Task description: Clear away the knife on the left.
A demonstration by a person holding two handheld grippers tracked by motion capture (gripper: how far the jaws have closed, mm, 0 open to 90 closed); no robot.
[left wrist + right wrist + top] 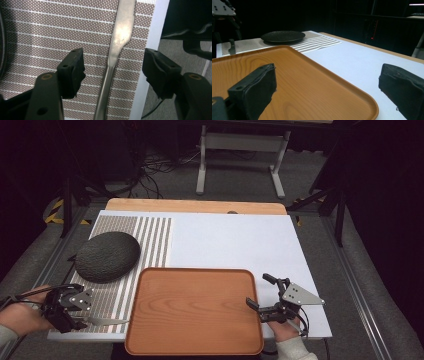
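A metal butter knife (107, 321) lies on the striped placemat (150, 240) at the front left, blade toward the tray. My left gripper (75, 312) hovers low over its handle. In the left gripper view the knife (117, 50) runs between the two jaws, which stand apart on either side without touching it; the left gripper (113, 62) is open. My right gripper (258, 290) rests by the right rim of the wooden tray (195, 270), open with nothing between its jaws. In the right gripper view the right gripper (327, 82) straddles the tray's (287, 75) rim.
A dark round textured plate (106, 256) sits on the placemat behind the knife; the right gripper view has this plate (283, 36) at the far side. The white board (235, 240) lies beyond the tray. A metal stand (242, 150) is on the floor behind the table.
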